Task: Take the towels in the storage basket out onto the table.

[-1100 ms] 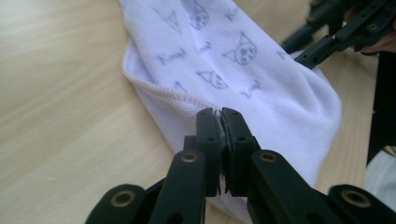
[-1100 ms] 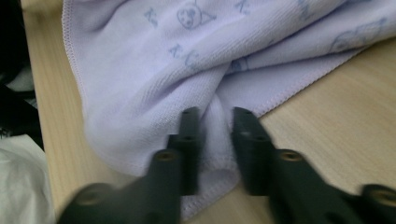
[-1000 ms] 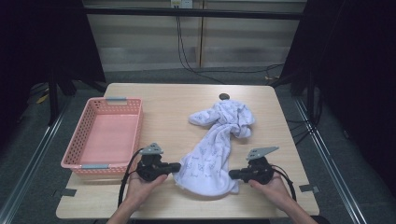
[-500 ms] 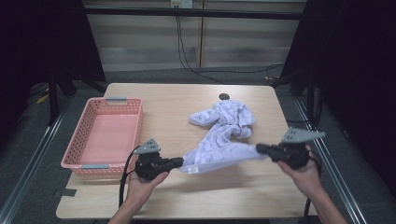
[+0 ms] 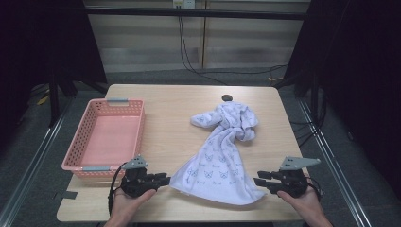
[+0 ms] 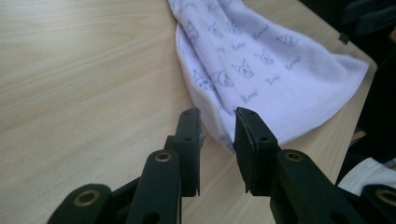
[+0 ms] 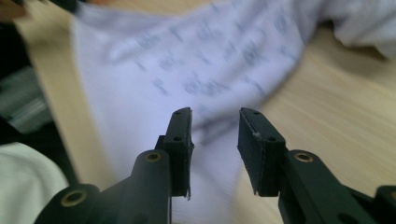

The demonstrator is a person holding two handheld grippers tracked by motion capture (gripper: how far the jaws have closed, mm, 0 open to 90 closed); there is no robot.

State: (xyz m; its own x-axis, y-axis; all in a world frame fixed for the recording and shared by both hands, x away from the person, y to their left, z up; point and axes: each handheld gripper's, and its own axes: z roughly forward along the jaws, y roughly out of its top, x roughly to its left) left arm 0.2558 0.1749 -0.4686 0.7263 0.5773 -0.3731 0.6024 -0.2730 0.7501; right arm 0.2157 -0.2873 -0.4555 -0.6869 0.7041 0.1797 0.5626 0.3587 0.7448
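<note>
Now the towel (image 5: 222,156) lies on the desk (image 5: 165,99), its near edge spread flat and its far end bunched. Left gripper (image 5: 161,179) and right gripper (image 5: 259,182) have just been opening, jaws apart, nothing between them. Far half not yet flattened; pink basket (image 5: 75,163) at left holds nothing.

The light wooden surface (image 5: 170,101) carries a pink basket (image 5: 105,137) at its left side, a white printed towel (image 5: 222,151) spread from the middle to the near edge, and a small dark round thing (image 5: 227,98) at the far edge
</note>
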